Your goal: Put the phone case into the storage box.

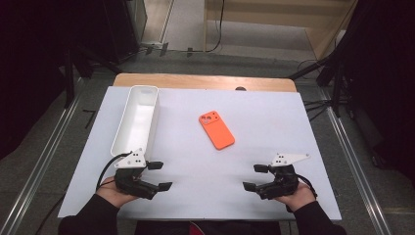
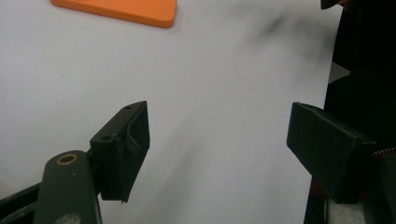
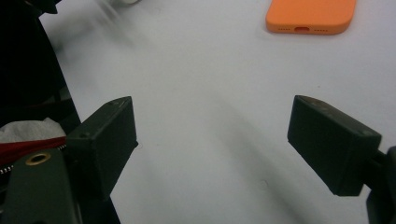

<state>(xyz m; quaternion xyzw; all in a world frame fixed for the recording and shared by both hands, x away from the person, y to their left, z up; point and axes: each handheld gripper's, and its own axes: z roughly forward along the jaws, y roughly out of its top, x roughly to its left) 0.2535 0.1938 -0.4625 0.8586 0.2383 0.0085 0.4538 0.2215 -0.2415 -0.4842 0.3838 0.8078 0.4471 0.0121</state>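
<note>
An orange phone case (image 1: 216,129) lies flat near the middle of the white table top (image 1: 259,112), camera cutout toward the far side. Its edge shows at the top of the left gripper view (image 2: 121,10) and its port end at the top of the right gripper view (image 3: 310,16). My left gripper (image 1: 160,175) rests at the near left, pointing right, jaws wide apart with nothing between them (image 2: 217,144). My right gripper (image 1: 255,177) rests at the near right, pointing left, also open and empty (image 3: 212,144).
A long white rectangular bin (image 1: 137,118) stands along the left side of the table, just beyond my left gripper. A wooden strip (image 1: 205,81) borders the far edge. Dark stands and cables ring the table on the floor.
</note>
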